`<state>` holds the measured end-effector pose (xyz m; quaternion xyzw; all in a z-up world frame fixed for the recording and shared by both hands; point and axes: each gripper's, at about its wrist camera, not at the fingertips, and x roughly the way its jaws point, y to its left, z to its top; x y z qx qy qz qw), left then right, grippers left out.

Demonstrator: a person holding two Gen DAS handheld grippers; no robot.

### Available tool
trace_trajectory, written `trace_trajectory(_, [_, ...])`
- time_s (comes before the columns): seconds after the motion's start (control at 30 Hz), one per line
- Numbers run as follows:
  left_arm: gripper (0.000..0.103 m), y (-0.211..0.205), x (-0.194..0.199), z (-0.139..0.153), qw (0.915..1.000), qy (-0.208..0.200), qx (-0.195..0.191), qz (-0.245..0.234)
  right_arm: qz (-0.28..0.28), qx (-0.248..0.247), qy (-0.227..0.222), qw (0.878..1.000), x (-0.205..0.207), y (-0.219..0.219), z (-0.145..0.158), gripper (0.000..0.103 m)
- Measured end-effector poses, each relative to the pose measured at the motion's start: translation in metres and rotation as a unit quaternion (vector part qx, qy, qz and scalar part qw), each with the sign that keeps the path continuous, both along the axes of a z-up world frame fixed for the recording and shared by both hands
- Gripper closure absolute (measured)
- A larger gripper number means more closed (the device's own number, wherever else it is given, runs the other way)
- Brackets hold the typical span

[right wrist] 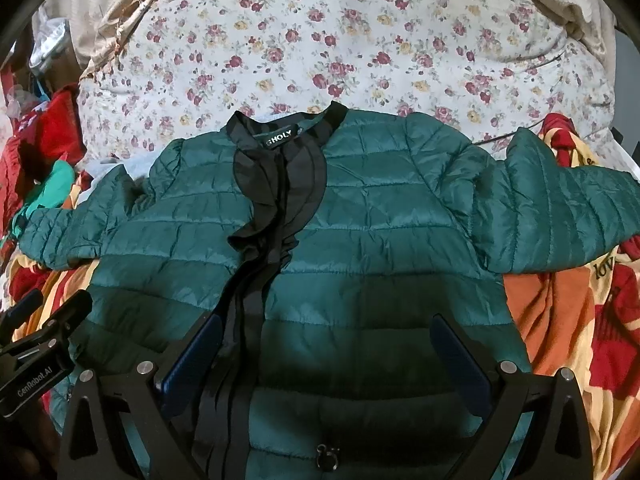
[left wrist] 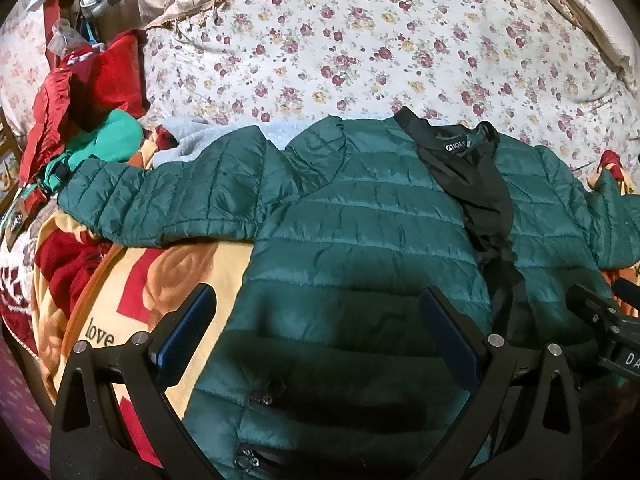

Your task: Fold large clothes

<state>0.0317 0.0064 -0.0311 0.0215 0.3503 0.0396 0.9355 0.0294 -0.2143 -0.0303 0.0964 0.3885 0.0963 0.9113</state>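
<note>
One green jacket (right wrist: pixel 360 220) lies flat, front up, both sleeves spread, on the blanket (left wrist: pixel 132 280) across your bed (left wrist: pixel 360 40). Your two grippers, left (left wrist: pixel 316 328) and right (right wrist: pixel 324 344), hover over it, tongs apart, holding nothing.

The jacket's neck label (right wrist: pixel 281 141) reads "GHOLY"; the blanket (left wrist: pixel 100 336) shows "love"; the left hand-held gripper (right wrist: pixel 32 360) carries "GenRobot.AI".

A home bedroom: a bed with a floral sheet (left wrist: pixel 360 40), a rose-print blanket (left wrist: pixel 132 280), and a heap of clothes (left wrist: pixel 80 112) piled alongside.
</note>
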Motion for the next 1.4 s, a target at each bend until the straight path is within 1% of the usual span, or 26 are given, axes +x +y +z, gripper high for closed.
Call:
trace_trajectory(0.1, [0.001,0.004,0.008,0.002,1.0000,-0.001,-0.006,0.003,0.001,-0.004,0.004,1.000,0.003,0.001,0.000,0.000])
trace_trajectory(0.23, [0.001,0.008,0.022,0.005,0.9998,0.010,-0.016,0.006,-0.001,-0.008,0.007,1.000,0.008,0.002,0.000,0.000])
trace_trajectory(0.53, [0.001,0.012,0.046,0.004,0.9996,0.020,-0.019,0.011,-0.012,-0.034,0.013,0.999,0.028,0.000,0.000,0.000])
trace_trajectory(0.8, [0.001,0.017,0.067,0.004,0.9995,0.020,-0.017,0.017,-0.021,-0.034,0.012,0.999,0.051,-0.006,-0.002,0.000])
trace_trajectory(1.0, [0.001,0.025,0.083,-0.002,0.9991,0.027,-0.017,0.026,-0.021,-0.046,0.016,0.999,0.064,-0.001,-0.003,0.000])
trace_trajectory(1.17, [0.001,0.030,0.092,-0.008,0.9990,0.029,-0.011,0.033,-0.022,-0.037,0.018,0.999,0.074,0.003,-0.011,0.000])
trace_trajectory(1.4, [0.001,0.038,0.101,-0.015,0.9986,0.033,-0.008,0.039,-0.022,-0.034,0.033,0.999,0.087,0.008,-0.025,0.000])
